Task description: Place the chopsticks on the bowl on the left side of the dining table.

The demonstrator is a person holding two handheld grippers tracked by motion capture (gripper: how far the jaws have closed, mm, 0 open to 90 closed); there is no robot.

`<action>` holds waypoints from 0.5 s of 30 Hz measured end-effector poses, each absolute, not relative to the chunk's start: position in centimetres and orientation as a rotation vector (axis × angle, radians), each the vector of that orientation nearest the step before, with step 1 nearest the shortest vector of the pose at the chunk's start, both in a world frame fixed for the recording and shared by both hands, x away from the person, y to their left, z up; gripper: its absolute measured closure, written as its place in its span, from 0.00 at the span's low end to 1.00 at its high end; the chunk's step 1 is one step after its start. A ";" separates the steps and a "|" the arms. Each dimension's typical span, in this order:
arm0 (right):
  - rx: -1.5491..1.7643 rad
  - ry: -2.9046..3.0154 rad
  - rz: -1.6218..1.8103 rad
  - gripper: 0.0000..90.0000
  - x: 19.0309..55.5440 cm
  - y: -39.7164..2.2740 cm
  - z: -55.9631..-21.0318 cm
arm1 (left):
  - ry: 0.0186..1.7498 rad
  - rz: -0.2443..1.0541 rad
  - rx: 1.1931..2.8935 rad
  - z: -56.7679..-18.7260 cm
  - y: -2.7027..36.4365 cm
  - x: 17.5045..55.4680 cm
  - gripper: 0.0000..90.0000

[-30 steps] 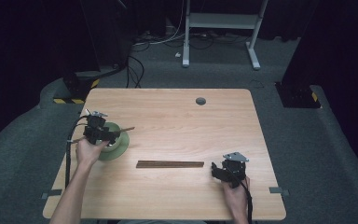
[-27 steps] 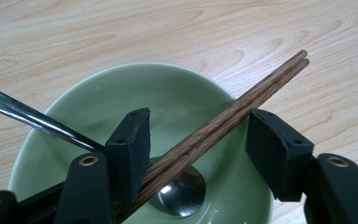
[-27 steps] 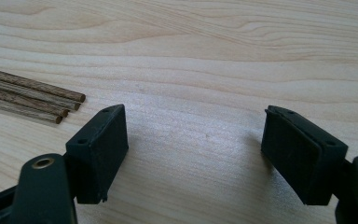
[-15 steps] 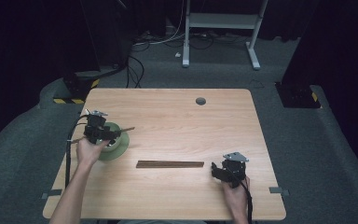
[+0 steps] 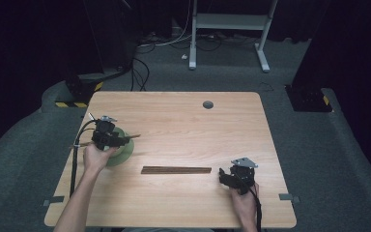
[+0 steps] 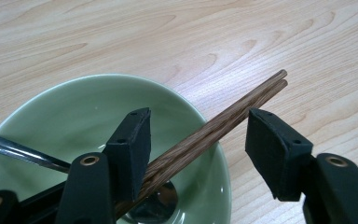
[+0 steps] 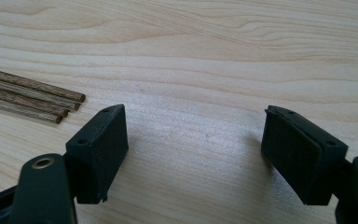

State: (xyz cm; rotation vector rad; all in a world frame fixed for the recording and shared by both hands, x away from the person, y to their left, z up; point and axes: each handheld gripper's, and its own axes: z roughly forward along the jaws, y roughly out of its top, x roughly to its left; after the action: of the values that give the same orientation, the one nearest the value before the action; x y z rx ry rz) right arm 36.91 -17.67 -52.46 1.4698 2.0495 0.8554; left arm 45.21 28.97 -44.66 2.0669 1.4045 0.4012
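A green bowl [image 5: 123,152] stands near the table's left edge, with my left gripper [image 5: 121,140] just above it. In the left gripper view a pair of brown chopsticks [image 6: 235,112] leans over the green bowl's [image 6: 74,107] rim, and a metal spoon [image 6: 21,152] lies inside. The left gripper [image 6: 200,128] is open: the sticks run close along the left pad [image 6: 135,144], and the right pad stands well clear. Several more chopsticks [image 5: 176,169] lie in a row at the table's middle front. My right gripper [image 5: 223,176] rests open just right of them; their ends [image 7: 37,100] show beyond its jaws [image 7: 196,123].
The wooden table [image 5: 183,121] has a dark round grommet [image 5: 207,104] near its far edge. Beyond it lie dark floor, cables and a white desk frame [image 5: 227,34]. Cables trail from both grippers toward the table's front edge.
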 end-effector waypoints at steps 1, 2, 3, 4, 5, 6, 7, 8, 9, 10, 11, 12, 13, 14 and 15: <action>1.470 2.050 0.855 0.24 36.9 -17.7 -52.5 | 1.402 0.404 2.067 -44.7 28.9 45.1 0.45; 1.470 2.050 0.855 0.25 36.9 -17.7 -52.5 | 1.400 0.404 2.066 -44.7 28.9 45.1 0.45; 1.470 2.050 0.855 0.24 36.9 -17.7 -52.5 | 1.395 0.406 2.072 -44.7 28.8 45.0 0.45; 1.470 2.049 0.855 0.24 36.9 -17.7 -52.5 | 1.391 0.409 2.071 -44.7 28.8 44.9 0.45; 1.470 2.050 0.855 0.24 36.9 -17.7 -52.5 | 1.391 0.406 2.071 -44.7 28.7 44.9 0.45; 1.470 2.050 0.855 0.24 36.9 -17.7 -52.5 | 1.386 0.411 2.075 -44.8 28.7 44.8 0.45; 1.470 2.049 0.855 0.24 36.9 -17.7 -52.5 | 1.385 0.412 2.076 -44.8 28.7 44.8 0.45; 1.470 2.050 0.855 0.24 36.9 -17.7 -52.5 | 1.384 0.414 2.073 -44.8 28.7 44.7 0.45; 1.470 2.050 0.855 0.24 36.9 -17.7 -52.5 | 1.383 0.414 2.074 -44.8 28.7 44.7 0.45; 1.470 2.050 0.855 0.24 36.9 -17.7 -52.5 | 1.383 0.414 2.074 -44.8 28.7 44.7 0.45; 1.470 2.049 0.855 0.24 36.9 -17.7 -52.5 | 1.381 0.412 2.076 -44.8 28.6 44.6 0.45; 1.470 2.050 0.855 0.24 36.9 -17.7 -52.5 | 1.381 0.412 2.076 -44.8 28.6 44.6 0.45; 1.470 2.050 0.855 0.24 36.9 -17.7 -52.5 | 1.374 0.411 2.076 -44.7 28.5 44.6 0.45; 1.470 2.049 0.855 0.24 36.9 -17.7 -52.5 | 1.373 0.412 2.074 -44.7 28.4 44.6 0.45; 1.470 2.049 0.856 0.24 36.9 -17.7 -52.5 | 1.368 0.412 2.076 -44.7 28.4 44.6 0.45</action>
State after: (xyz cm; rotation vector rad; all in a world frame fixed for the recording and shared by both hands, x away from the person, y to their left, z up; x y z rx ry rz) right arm 36.91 -17.67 -52.46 1.4701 2.0495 0.8555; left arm 44.56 28.36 -44.71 2.0765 1.3683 0.4121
